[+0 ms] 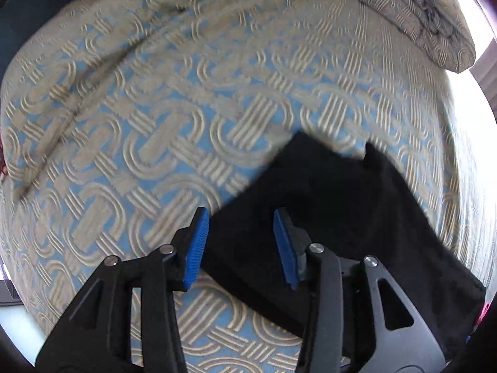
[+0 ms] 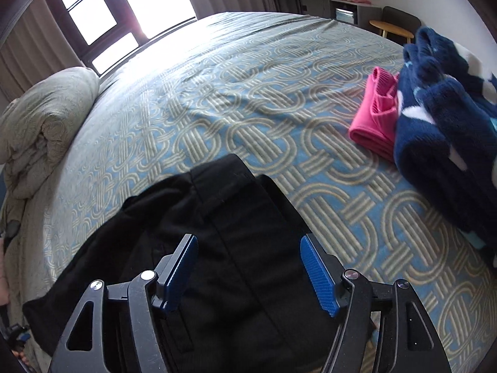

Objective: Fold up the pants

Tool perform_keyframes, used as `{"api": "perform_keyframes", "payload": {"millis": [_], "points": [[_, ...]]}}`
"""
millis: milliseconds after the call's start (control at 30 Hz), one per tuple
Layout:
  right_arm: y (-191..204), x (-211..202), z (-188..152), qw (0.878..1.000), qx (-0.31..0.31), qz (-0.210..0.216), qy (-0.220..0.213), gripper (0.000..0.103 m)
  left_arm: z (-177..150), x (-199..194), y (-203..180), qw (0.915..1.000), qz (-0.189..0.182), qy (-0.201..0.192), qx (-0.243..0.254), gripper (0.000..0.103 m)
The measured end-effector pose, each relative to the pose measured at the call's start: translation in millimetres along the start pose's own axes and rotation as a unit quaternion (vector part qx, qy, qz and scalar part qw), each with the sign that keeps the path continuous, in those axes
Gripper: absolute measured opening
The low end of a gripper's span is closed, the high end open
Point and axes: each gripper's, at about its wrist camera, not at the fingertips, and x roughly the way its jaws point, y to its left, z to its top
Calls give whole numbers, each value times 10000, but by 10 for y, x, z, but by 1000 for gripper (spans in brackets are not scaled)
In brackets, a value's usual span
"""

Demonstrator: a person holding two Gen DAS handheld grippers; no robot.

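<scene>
The black soft-cloth pants (image 2: pixel 217 233) lie partly folded on the blue-and-beige patterned bedspread (image 2: pixel 248 99) near the bed's edge. They look light, limp and thick where layered, so they will sag unless pinched at a hem or folded edge. The left hand-held gripper (image 1: pixel 240 242) and right hand-held gripper (image 2: pixel 248 267) hang over them, jaws apart, holding nothing.

Bedspread (image 2: pixel 248 99), blue with tan interlocking loops, covers the bed. Bunched pillow or duvet (image 2: pixel 40 124) of matching fabric near the bright window (image 2: pixel 93 9). Pink folded garment (image 2: pixel 376 115) touching navy fleece pile (image 2: pixel 441 130) (white markings); desk (image 2: pixel 351 6) beyond.
</scene>
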Motion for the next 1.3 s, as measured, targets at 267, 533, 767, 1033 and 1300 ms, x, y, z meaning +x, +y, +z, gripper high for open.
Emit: {"api": "perform_keyframes", "payload": {"millis": [267, 533, 767, 1033, 1300], "points": [[-88, -353, -383, 9997, -175, -35, -153, 70, -85, 175, 229, 9958, -349, 121, -833, 62], [67, -314, -529, 9983, -510, -267, -125, 74, -196, -506, 144, 9786, -1554, -1097, -780, 13], [150, -314, -610, 9963, -734, -418, -161, 75, -194, -320, 512, 9826, -1075, -968, -1164, 12], [217, -297, -672, 9934, -999, -548, -154, 77, -217, 11, 811, 9821, -797, -598, -1598, 8], [292, -238, -675, 9923, -973, -755, -154, 81, 318, -142, 222, 9884, -1043, -968, -530, 49]]}}
